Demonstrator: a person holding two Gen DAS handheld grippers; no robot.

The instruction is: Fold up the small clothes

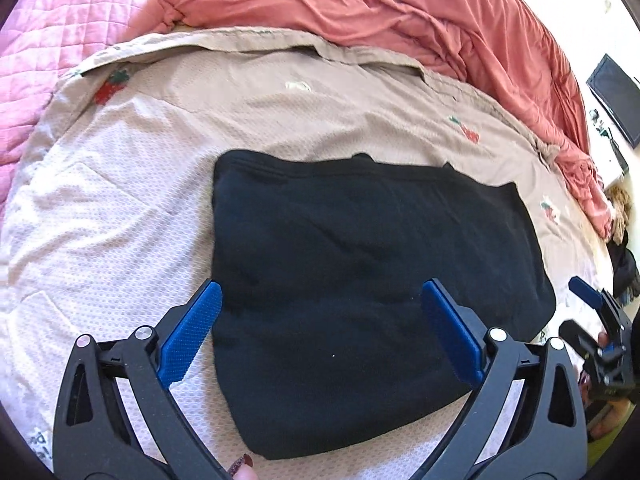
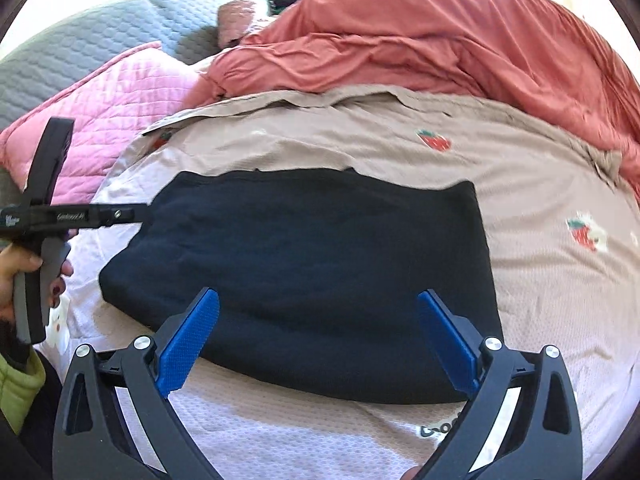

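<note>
A black garment (image 1: 360, 272) lies folded into a flat rectangle on the beige strawberry-print sheet (image 1: 160, 152). It also shows in the right wrist view (image 2: 312, 272). My left gripper (image 1: 322, 332) is open and empty, hovering over the garment's near left part. My right gripper (image 2: 318, 336) is open and empty above the garment's near edge. The right gripper shows at the far right of the left wrist view (image 1: 592, 304). The left gripper's body shows at the left of the right wrist view (image 2: 48, 216).
A bunched coral duvet (image 1: 400, 12) lies along the far side of the bed. A pink quilted pillow (image 2: 112, 104) and a grey quilted pillow (image 2: 80, 44) lie at the far left. A dark screen (image 1: 618, 100) stands off the bed at right.
</note>
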